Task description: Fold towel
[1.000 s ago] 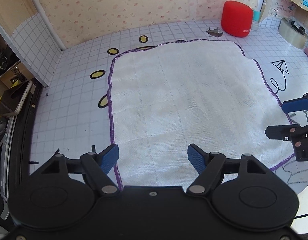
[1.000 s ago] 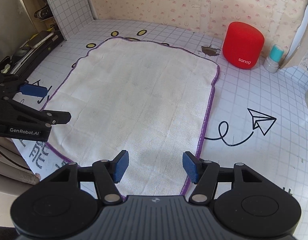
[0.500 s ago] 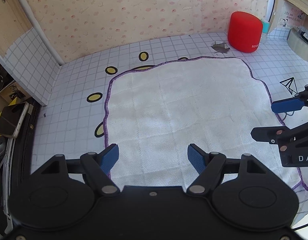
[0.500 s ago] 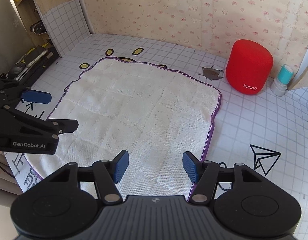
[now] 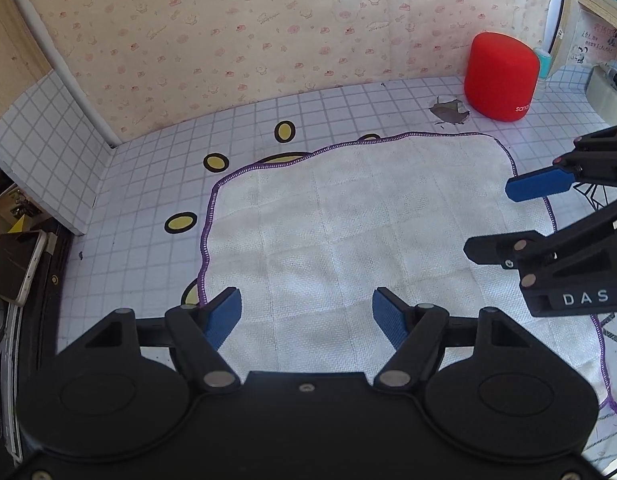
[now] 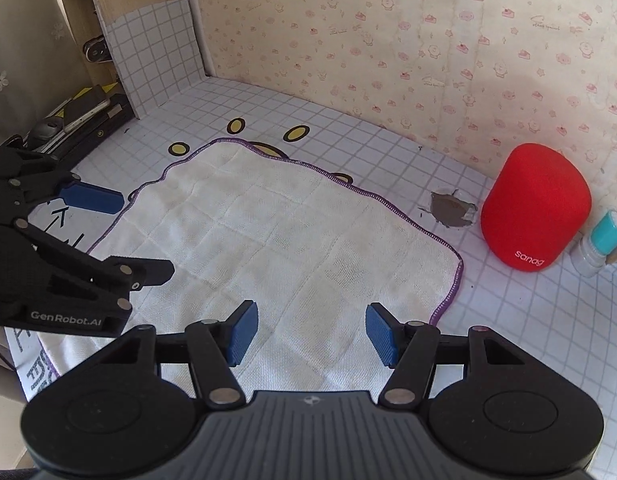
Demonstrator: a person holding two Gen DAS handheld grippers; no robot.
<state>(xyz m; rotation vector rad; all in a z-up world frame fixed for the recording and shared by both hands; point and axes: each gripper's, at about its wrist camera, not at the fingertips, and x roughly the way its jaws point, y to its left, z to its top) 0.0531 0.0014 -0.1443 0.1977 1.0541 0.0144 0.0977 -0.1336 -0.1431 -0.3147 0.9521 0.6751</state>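
Through the left wrist camera I see my left gripper [image 5: 306, 316] spread, its jaws having just narrowed slightly with nothing pinched, above the near left part of the white towel [image 5: 348, 220], which lies flat on the checked table [image 5: 148, 184] before a red speaker [image 5: 500, 76]. Through the right wrist camera my right gripper [image 6: 308, 332] hangs spread and empty over the towel's near right part.

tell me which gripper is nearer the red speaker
Right. The right gripper hovers over the towel's side nearest the red speaker; the left gripper hovers over the opposite side.
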